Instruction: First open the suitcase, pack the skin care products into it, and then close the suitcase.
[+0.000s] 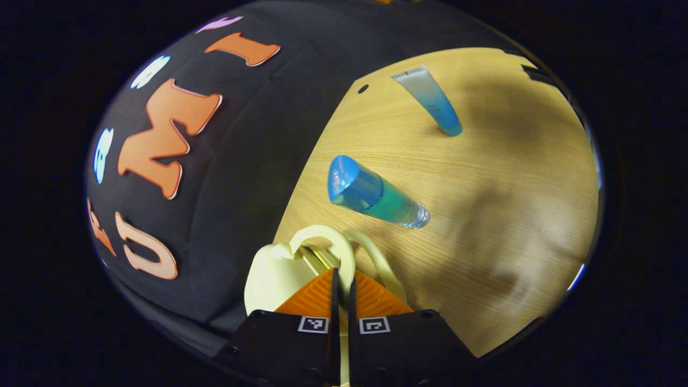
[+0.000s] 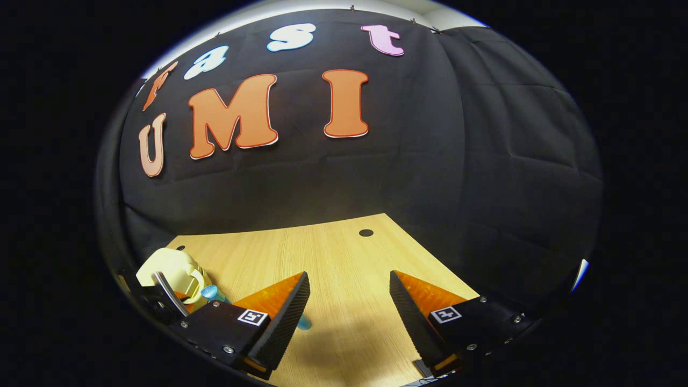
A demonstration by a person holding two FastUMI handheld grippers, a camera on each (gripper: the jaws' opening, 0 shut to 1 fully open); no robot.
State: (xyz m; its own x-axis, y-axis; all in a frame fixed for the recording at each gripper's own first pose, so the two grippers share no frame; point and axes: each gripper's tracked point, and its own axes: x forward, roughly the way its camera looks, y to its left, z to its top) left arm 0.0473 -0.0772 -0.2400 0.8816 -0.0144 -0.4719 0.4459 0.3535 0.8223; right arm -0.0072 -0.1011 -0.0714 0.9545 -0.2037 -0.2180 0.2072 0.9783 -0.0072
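Note:
In the left gripper view my left gripper (image 1: 342, 277) is shut on a handle loop (image 1: 344, 252) of the small cream suitcase (image 1: 271, 277), whose body sits low and to the left. A blue-capped bottle of blue-green liquid (image 1: 376, 196) lies just beyond the handle. Farther off lies a clear-to-blue tube (image 1: 430, 99). In the right gripper view my right gripper (image 2: 349, 293) stands open over bare table with nothing between its fingers. The suitcase (image 2: 169, 267) sits at the lower left there, with the other gripper (image 2: 161, 301) on it and the bottle's blue cap (image 2: 211, 293) beside it.
The wooden table (image 1: 500, 215) ends at the black cloth wall (image 2: 376, 177) at its back and side. A small dark cable hole (image 2: 366, 233) sits near the table's far edge.

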